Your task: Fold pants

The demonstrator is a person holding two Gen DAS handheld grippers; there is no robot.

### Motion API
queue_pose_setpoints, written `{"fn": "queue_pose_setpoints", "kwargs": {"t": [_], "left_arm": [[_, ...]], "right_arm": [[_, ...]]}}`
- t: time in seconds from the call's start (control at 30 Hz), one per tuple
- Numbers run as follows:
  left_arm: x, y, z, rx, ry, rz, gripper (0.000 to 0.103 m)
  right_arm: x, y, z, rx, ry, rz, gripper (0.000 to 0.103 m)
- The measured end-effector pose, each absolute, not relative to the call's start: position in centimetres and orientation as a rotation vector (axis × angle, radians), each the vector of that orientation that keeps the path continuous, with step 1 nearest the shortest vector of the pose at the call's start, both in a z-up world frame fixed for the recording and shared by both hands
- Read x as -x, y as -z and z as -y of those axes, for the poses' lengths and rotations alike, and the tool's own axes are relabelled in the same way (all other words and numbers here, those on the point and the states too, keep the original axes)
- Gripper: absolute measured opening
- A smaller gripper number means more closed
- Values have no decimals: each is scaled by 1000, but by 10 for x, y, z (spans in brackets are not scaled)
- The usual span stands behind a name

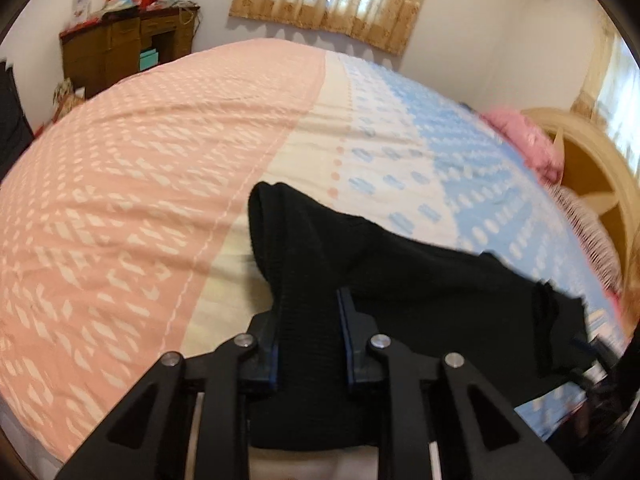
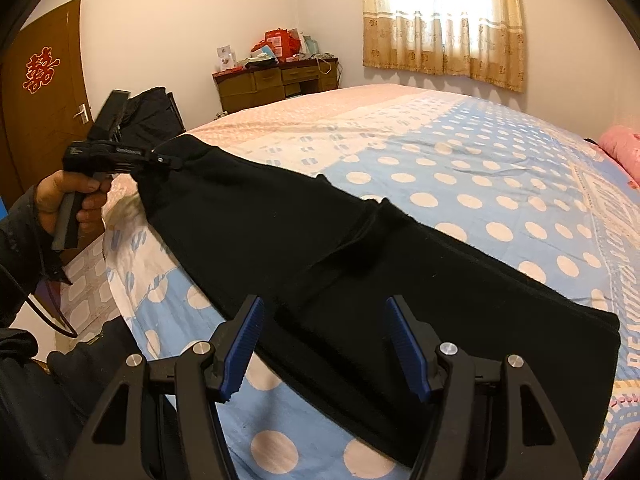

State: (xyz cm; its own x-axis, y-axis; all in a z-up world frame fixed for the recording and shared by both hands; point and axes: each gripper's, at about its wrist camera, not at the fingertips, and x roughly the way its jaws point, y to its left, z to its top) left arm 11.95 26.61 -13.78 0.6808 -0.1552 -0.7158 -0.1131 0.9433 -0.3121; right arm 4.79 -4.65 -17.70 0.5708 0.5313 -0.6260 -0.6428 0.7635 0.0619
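Daylit interior, fisheye views, moderate exposure.
Light enters through the curtained window point(image 2: 442, 20), which is overexposed. Left wrist view shows motion blur, strongest at right edge. Both views bend straight lines and vignette black at the corners. Black pants point(image 2: 360, 256) lack detail.

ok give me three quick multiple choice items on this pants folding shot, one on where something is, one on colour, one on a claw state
1. Where do the pants lie?
A. on the bed
B. on the desk
C. on the floor

2. What colour are the pants?
A. pink
B. black
C. white

3. How is the right claw?
A. shut on the pants
B. shut on the curtain
C. open above the pants

Key: 1 A, the fabric stretches across the bedspread. 2 B, the cloth is dark throughout in both views. 3 C, its blue pads stand wide apart with nothing between them, while the left claw pinches one end of the pants.
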Motion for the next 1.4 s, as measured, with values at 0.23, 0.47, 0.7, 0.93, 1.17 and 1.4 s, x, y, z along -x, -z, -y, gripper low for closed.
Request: {"fn": "queue_pose_setpoints", "kwargs": {"t": [0.23, 0.47, 0.7, 0.93, 1.17, 1.4], "left_arm": [[-106, 103, -252, 488, 174, -741, 22], [-108, 65, -201, 474, 331, -676, 22], [-125, 35, -127, 359, 516, -679, 22], [-140, 20, -56, 280, 639, -719, 22], [-165, 39, 14, 216, 694, -814, 22], [-173, 65, 78, 153, 736, -898, 22]], "right_arm": [[-56, 166, 61, 176, -582, -659, 65], [-67, 142, 106, 71, -444, -654, 65], [-68, 133, 172, -84, -292, -655, 65], [-59, 143, 229, -167, -142, -634, 68], [-65, 154, 255, -223, -73, -651, 68], [-71, 169, 264, -283, -56, -679, 68]]}}
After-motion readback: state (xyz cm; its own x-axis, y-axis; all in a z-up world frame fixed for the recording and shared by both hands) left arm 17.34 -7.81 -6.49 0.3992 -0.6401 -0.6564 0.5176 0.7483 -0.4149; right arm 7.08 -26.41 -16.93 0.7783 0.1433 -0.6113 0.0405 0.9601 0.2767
